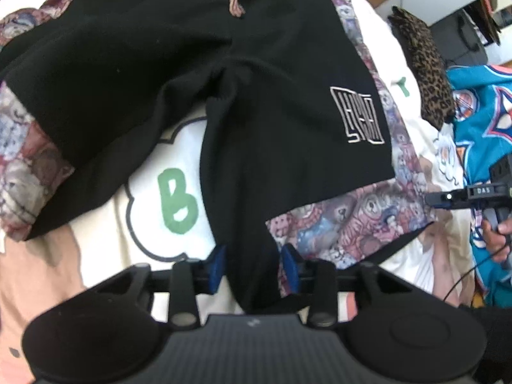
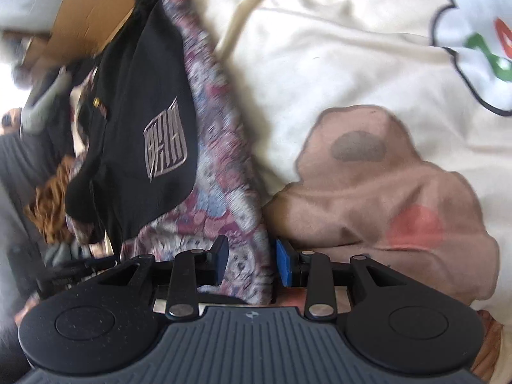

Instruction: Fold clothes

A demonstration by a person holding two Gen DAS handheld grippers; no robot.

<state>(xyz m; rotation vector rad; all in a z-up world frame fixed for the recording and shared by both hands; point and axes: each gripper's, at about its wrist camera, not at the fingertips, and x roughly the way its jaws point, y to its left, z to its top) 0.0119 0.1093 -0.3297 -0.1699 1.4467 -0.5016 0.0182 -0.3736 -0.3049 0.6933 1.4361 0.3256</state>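
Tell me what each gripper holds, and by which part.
Both hold the same shorts. The left gripper pinches a black fold of them; the right gripper pinches the patterned hem.

A cream cartoon-print blanket (image 2: 336, 73) covers the bed; a leopard-print cloth (image 1: 422, 60) and teal jersey (image 1: 480, 121) lie at its edge.

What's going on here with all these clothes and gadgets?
A person is folding black shorts with patterned side panels on a cream cartoon blanket. The left hand-held gripper pinches a black part of the shorts, and the right hand-held gripper pinches a patterned edge. The shorts lie crumpled, not yet neatly folded.
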